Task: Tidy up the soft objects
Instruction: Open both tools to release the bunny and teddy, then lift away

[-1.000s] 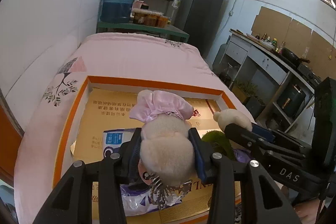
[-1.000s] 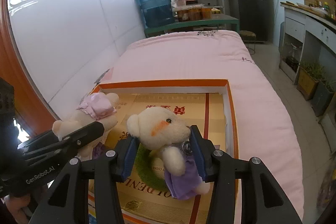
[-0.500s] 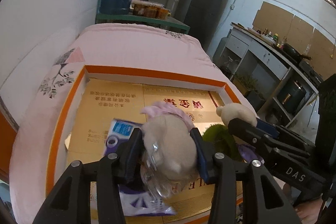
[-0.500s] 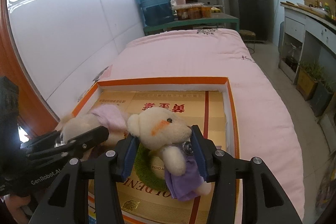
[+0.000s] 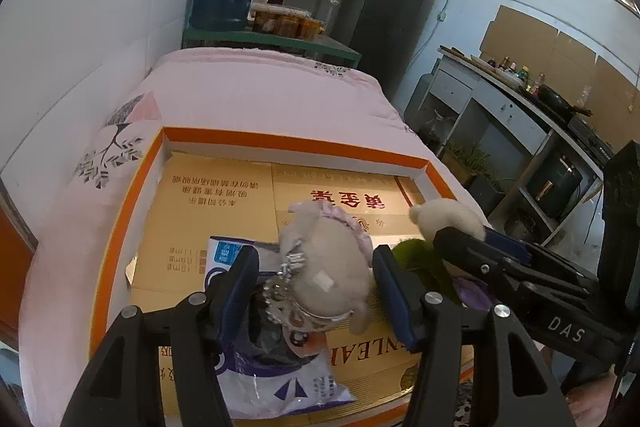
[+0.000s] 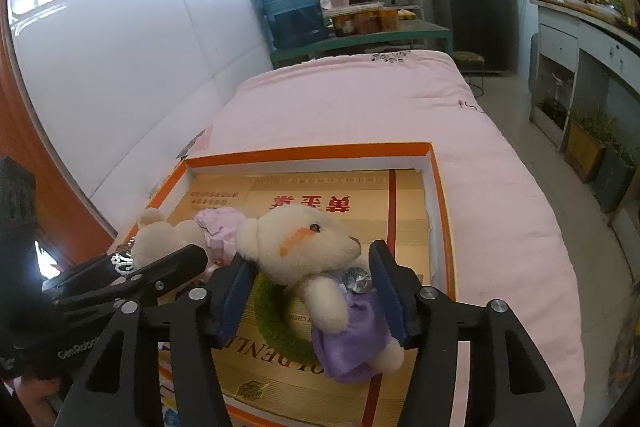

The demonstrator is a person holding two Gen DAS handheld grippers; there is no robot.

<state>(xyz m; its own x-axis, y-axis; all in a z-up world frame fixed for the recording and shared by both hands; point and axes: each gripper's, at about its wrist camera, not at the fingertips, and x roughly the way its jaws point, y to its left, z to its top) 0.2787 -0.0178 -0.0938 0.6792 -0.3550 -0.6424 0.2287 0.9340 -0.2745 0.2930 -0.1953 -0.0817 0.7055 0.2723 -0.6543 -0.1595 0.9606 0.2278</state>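
Observation:
My left gripper (image 5: 316, 275) is open around a beige plush bear in a pink dress (image 5: 326, 263), which lies in the orange-rimmed box (image 5: 280, 143) on a blue-and-white plastic bag (image 5: 272, 371). My right gripper (image 6: 312, 283) is open, with a cream bear in a purple dress (image 6: 316, 267) between its pads, resting on a green ring (image 6: 276, 331). The pink-dress bear also shows in the right wrist view (image 6: 168, 235).
The box (image 6: 438, 211) sits on a pink quilted bed (image 6: 360, 107), lined with gold printed cardboard (image 5: 216, 203). A white wall runs along the left. A water jug (image 6: 292, 7), shelves and a dark fridge (image 5: 380, 19) stand beyond the bed; a counter (image 5: 520, 107) is at right.
My left gripper lowered the pink-dress bear into the box and opened; the bear tipped over onto the bag. My right gripper's jaws have widened slightly around the purple-dress bear.

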